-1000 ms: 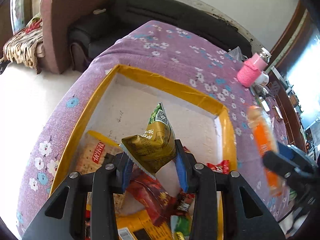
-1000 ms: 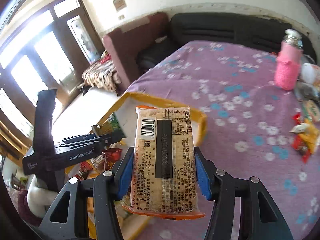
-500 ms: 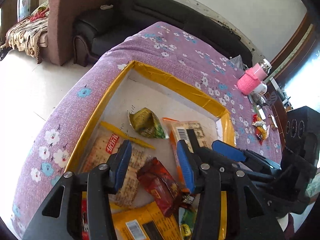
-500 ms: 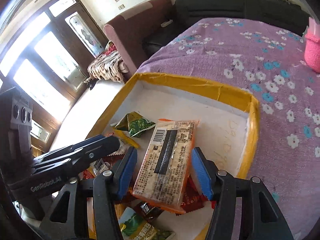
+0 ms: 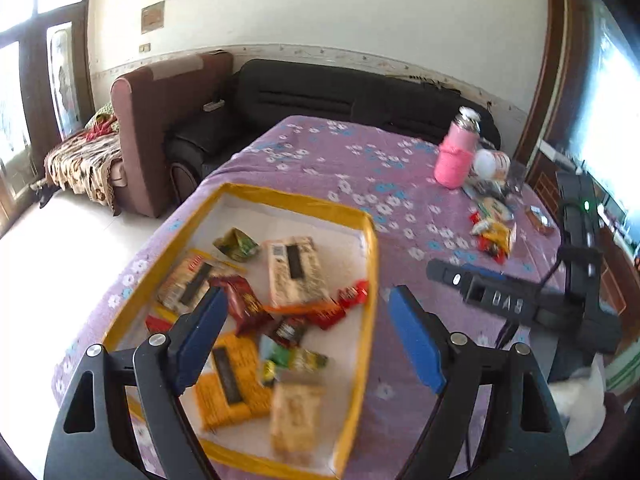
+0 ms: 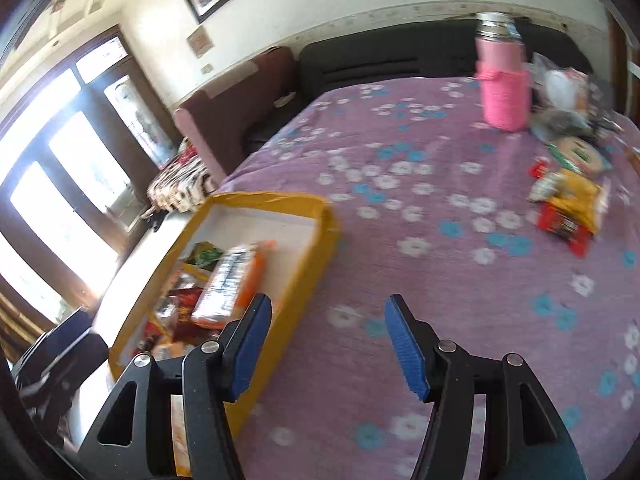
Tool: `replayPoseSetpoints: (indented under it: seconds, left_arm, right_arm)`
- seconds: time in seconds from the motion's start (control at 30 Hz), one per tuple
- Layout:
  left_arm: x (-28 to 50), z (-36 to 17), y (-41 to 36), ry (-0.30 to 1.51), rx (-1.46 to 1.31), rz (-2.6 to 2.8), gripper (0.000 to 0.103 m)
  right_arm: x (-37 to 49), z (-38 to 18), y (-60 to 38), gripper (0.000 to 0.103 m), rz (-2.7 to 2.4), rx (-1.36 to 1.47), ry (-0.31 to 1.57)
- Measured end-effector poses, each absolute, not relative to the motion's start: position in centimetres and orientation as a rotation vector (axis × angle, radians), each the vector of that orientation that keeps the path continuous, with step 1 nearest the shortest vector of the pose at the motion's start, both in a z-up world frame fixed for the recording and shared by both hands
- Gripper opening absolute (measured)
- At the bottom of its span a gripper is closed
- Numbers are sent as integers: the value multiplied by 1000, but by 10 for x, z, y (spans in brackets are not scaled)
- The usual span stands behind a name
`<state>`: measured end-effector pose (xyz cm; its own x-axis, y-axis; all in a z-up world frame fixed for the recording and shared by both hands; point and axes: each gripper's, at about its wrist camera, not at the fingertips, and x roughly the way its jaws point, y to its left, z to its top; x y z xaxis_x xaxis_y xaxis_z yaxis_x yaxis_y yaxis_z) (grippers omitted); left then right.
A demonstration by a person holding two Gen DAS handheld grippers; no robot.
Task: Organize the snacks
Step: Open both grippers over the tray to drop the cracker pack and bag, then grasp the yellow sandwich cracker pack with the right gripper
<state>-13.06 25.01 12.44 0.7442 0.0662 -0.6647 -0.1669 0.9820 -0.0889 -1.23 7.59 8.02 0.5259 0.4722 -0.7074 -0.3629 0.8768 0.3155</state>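
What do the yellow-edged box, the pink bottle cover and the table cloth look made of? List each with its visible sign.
Box: probably cardboard, matt white inside, rims wrapped in glossy yellow tape that creases at the corners.
Pink bottle cover: looks knitted or crocheted yarn, ribbed and matt; the bottle's cap shines like metal.
Table cloth: soft woven fabric, purple with printed flowers, no sheen.

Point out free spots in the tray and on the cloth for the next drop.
Yellow-rimmed white tray: bare along its far wall, beyond the green foil packet; the near half is piled with packets. Purple flowered tablecloth: open between the tray and the loose snack pile. Crowded around the pink knit-sleeved bottle.
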Motion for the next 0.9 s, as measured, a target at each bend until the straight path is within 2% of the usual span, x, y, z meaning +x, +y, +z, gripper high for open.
replayPoseSetpoints:
  seconds: [0.23,0.47,0.73,0.9]
  left_arm:
    - [-139,117,197,754,-41,106,83]
    - [-140,111,178,780,-72,26,83]
    - [-129,87,158,836,-141,-155,83]
    - [-117,72,154,878,-187,-240,83]
  right_arm:
    - [-11,74,-33,63,341,262,874]
    - [3,66,-104,65,229,354,857]
    - [59,57,-146,65,105,440,866]
    - [113,59,-135,66,44,370,875]
